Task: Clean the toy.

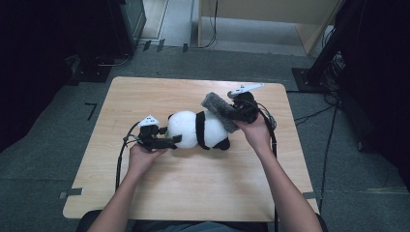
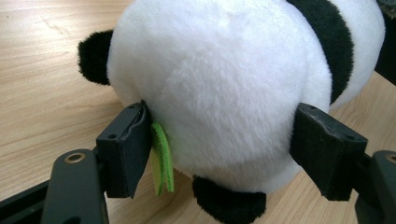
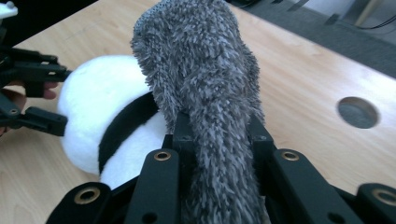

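Table (image 1: 193, 193): light wood, rounded corners, with a round hole (image 3: 357, 112) in its top near the right gripper.
Toy panda (image 1: 198, 129): white and black plush, lying on its side about midway across the table, nearer the far edge than the near one; black ears and a green tag (image 2: 162, 158) at its left end.
Grey cloth (image 1: 218, 110): shaggy, draped over the panda's right end and reaching toward the far right corner.
Left gripper (image 1: 170, 140): jaws spread around the panda's white round end, both pads touching the fur.
Right gripper (image 1: 240, 112): jaws clenched on the grey cloth, which runs up between them (image 3: 219, 140).
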The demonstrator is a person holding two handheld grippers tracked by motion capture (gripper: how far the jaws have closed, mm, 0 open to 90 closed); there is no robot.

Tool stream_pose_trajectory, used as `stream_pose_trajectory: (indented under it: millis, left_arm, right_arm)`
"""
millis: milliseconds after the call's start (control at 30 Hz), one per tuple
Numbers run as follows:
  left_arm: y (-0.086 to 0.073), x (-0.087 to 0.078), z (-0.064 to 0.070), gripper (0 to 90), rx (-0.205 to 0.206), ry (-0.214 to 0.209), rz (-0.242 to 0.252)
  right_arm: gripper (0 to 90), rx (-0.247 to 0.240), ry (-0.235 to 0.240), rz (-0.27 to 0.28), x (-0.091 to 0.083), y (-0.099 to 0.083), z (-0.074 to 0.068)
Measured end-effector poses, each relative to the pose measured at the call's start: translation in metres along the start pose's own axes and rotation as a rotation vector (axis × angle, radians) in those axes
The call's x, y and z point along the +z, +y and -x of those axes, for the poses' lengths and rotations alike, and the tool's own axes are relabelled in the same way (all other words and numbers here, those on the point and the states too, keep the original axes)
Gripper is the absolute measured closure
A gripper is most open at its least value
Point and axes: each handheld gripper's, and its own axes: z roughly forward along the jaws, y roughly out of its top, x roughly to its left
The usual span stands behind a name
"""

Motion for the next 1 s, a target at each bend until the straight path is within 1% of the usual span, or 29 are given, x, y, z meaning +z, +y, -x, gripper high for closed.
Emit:
stream_pose_trajectory:
  millis: [100, 133, 233, 300, 367, 400, 500, 633, 700, 767, 800, 867, 1000]
  left_arm:
    - [0.000, 0.000, 0.000, 24.7, -0.001, 0.001, 0.000]
    - [0.000, 0.000, 0.000, 24.6, -0.002, 0.001, 0.000]
    - [0.000, 0.000, 0.001, 24.5, -0.003, 0.002, 0.000]
    - [0.000, 0.000, 0.001, 24.4, -0.002, 0.002, -0.001]
    - [0.000, 0.000, 0.000, 24.4, 0.001, 0.002, -0.002]
    - [0.000, 0.000, 0.001, 24.4, -0.002, 0.002, -0.002]
    - [0.000, 0.000, 0.001, 24.3, 0.000, 0.004, -0.005]
    - [0.000, 0.000, 0.001, 24.3, 0.002, 0.004, -0.005]
    - [0.000, 0.000, 0.001, 24.3, 0.001, 0.005, -0.005]
    - [0.000, 0.000, 0.002, 24.3, 0.000, 0.006, -0.004]
    - [0.000, 0.000, 0.002, 24.3, 0.001, 0.006, -0.005]
    - [0.000, 0.000, 0.002, 24.3, 0.001, 0.006, -0.005]
    - [0.000, 0.000, 0.002, 24.3, 0.001, 0.006, -0.003]
  right_arm:
    - [73.6, 0.000, -0.038, 0.030, -0.009, 0.000, 0.006]
    - [73.5, 0.007, -0.050, 0.036, -0.012, -0.001, 0.009]
    - [73.1, 0.029, -0.083, 0.030, -0.017, -0.005, 0.018]
    - [73.1, 0.045, -0.091, 0.018, -0.016, -0.010, 0.023]
    - [73.1, 0.056, -0.094, 0.012, -0.014, -0.016, 0.026]
    - [73.0, 0.067, -0.088, 0.003, -0.013, -0.019, 0.028]
    - [72.3, 0.065, -0.088, -0.026, -0.007, -0.026, 0.028]
    - [70.8, 0.074, -0.079, -0.027, -0.004, -0.036, 0.029]
    - [70.6, 0.084, -0.076, -0.042, -0.003, -0.039, 0.030]
    - [71.2, 0.081, -0.075, -0.042, -0.001, -0.043, 0.031]
    - [71.4, 0.093, -0.073, -0.053, 0.000, -0.046, 0.032]
    - [71.6, 0.100, -0.075, -0.068, 0.003, -0.051, 0.033]
    - [71.9, 0.118, -0.068, -0.069, 0.007, -0.058, 0.033]
